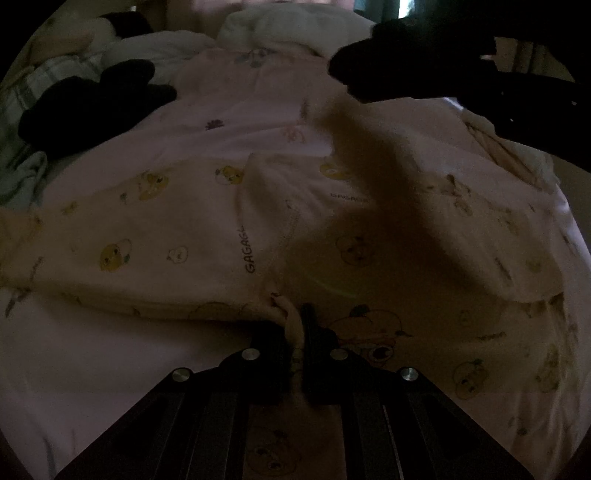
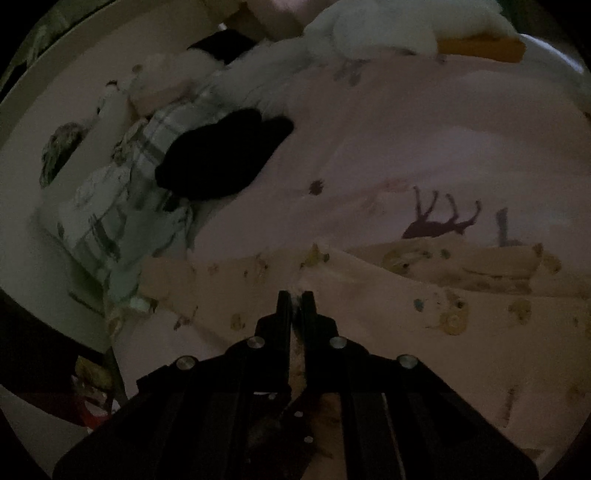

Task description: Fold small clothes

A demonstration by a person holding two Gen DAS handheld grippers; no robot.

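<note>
A small pale pink garment (image 1: 177,236) printed with yellow bears and the word GAGAGL lies spread on the pink bed sheet (image 1: 92,369). My left gripper (image 1: 293,325) is shut on a fold of its near edge. The right gripper shows as a dark shape (image 1: 424,55) at the upper right of the left wrist view, trailing a blurred strip of cloth. In the right wrist view the same garment (image 2: 406,295) lies across the sheet (image 2: 406,140), and my right gripper (image 2: 295,295) is shut on an edge of it.
A black garment (image 1: 92,99) (image 2: 221,158) lies on the sheet farther back. A plaid cloth (image 2: 147,155) and a pale green cloth (image 2: 122,280) lie at the left. White pillows (image 2: 369,26) and bedding are piled at the head of the bed.
</note>
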